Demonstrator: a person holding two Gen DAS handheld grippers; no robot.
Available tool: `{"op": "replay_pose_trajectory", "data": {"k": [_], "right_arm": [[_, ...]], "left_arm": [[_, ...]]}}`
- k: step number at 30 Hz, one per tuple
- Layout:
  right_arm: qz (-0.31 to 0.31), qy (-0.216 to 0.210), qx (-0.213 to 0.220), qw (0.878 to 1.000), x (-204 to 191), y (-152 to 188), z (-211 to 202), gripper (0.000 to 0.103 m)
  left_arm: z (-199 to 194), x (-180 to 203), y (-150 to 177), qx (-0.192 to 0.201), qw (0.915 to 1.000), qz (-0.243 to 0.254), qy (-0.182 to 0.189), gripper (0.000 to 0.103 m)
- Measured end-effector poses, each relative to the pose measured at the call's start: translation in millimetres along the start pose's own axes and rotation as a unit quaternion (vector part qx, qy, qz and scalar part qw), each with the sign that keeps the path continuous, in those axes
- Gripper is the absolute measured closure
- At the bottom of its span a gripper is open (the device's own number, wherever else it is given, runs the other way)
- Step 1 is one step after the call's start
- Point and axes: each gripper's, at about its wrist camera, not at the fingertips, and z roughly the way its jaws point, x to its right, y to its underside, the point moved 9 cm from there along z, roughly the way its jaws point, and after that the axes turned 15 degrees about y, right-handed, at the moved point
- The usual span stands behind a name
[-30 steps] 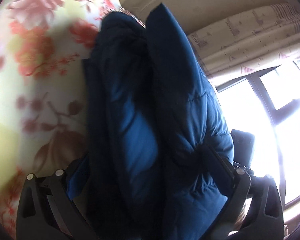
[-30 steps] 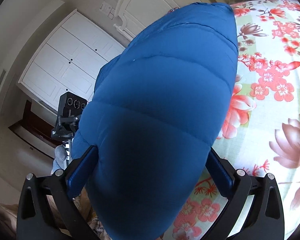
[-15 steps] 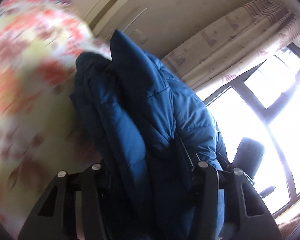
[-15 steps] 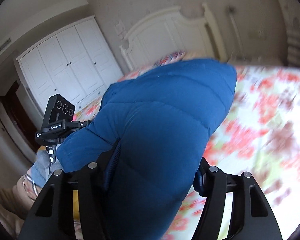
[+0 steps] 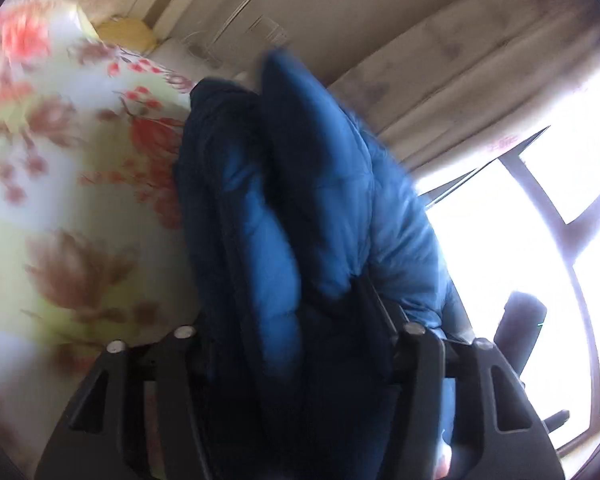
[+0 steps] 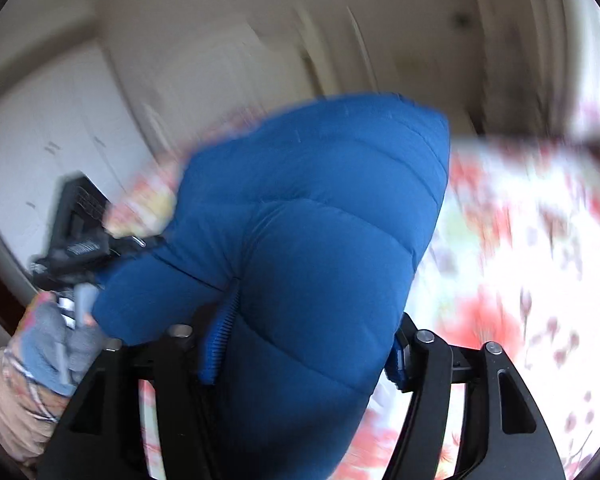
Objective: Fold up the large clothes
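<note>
both claws, the left claw (image 5: 296,332) and right claw (image 6: 304,344), pinch folds of a puffy blue jacket (image 6: 320,240), jaws easing apart slightly, holding it raised above the floral bed (image 5: 60,200), likely to fold it.

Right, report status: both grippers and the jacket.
Left gripper and right gripper clamp the blue puffer jacket, jaws easing open. Floral bed beneath. Nothing obstructing.

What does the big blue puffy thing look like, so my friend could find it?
Find the bed with the pale floral sheet of red and brown blossoms. Above it hangs a bulky blue quilted puffer jacket, folded into thick layers and pinched at its near end. It is the only plain blue, padded thing there; everything around it is flowered or cream.
</note>
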Motion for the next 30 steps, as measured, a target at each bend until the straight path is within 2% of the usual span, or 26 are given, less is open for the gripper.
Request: {"op": "replay_pose_trajectory", "data": {"k": [1, 3, 6, 7, 8, 9, 10, 11, 12, 14, 15, 16, 18, 19, 20, 23, 25, 27, 30], "right_arm": [[0.004, -0.005, 0.001, 1.0, 1, 1, -1, 0.039], [-0.005, 0.016, 0.004, 1.0, -7, 0, 0, 0.037], [0.012, 0.021, -0.001, 1.0, -10, -4, 3, 0.032], [0.017, 0.026, 0.0, 1.0, -13, -8, 8, 0.028], [0.019, 0.034, 0.002, 0.999, -13, -10, 6, 0.017], [0.02, 0.05, 0.004, 0.999, -6, -11, 0, 0.015], [0.019, 0.062, 0.002, 0.998, 2, -11, -9, 0.015], [0.019, 0.069, 0.0, 0.997, 14, 2, -15, 0.015], [0.025, 0.087, 0.005, 0.996, 18, 1, -31, 0.015], [0.035, 0.113, 0.03, 0.993, 21, -3, -61, 0.015], [0.034, 0.119, 0.057, 0.991, 17, -8, -84, 0.015], [0.03, 0.126, 0.08, 0.988, 13, -11, -102, 0.014], [0.018, 0.142, 0.137, 0.98, 0, -18, -148, 0.011], [0.012, 0.148, 0.162, 0.976, -7, -19, -167, 0.008], [0.002, 0.157, 0.193, 0.969, -16, -19, -191, 0.005], [-0.026, 0.182, 0.233, 0.955, -34, -11, -225, 0.005], [-0.038, 0.2, 0.236, 0.95, -43, 2, -233, 0.005], [-0.033, 0.218, 0.229, 0.948, -44, 16, -233, 0.005], [-0.021, 0.214, 0.215, 0.953, -42, 37, -227, 0.005]], "left_arm": [[-1, -1, 1, 0.002, 0.9999, -0.01, 0.004, 0.046], [-2, -1, 2, -0.002, 0.9999, 0.0, -0.011, 0.046], [-7, -4, 2, -0.002, 0.9995, -0.003, -0.032, 0.035], [-9, -6, 0, 0.003, 0.9988, 0.0, -0.05, 0.027], [-15, -1, 1, 0.007, 0.998, 0.007, -0.062, 0.022], [-21, 0, 4, 0.011, 0.9972, 0.015, -0.073, 0.02], [-30, 4, 5, 0.018, 0.9951, 0.024, -0.094, 0.015], [-39, 6, 3, 0.026, 0.9921, 0.032, -0.118, 0.012], [-49, 17, -1, 0.039, 0.9872, 0.045, -0.148, 0.011], [-81, 43, -8, 0.084, 0.9685, 0.099, -0.213, 0.006], [-96, 58, -10, 0.108, 0.9581, 0.124, -0.234, 0.003], [-115, 82, -12, 0.141, 0.9433, 0.157, -0.256, 0.002], [-140, 123, -12, 0.181, 0.9169, 0.203, -0.292, 0.002], [-152, 149, -10, 0.199, 0.9022, 0.228, -0.307, 0.002], [-162, 167, -7, 0.212, 0.8919, 0.245, -0.316, 0.002], [-182, 220, 16, 0.244, 0.8578, 0.292, -0.345, 0.002], [-186, 238, 35, 0.254, 0.8438, 0.313, -0.354, 0.002], [-180, 245, 54, 0.248, 0.8464, 0.317, -0.349, 0.002], [-162, 238, 86, 0.205, 0.8679, 0.307, -0.332, 0.002]]}}
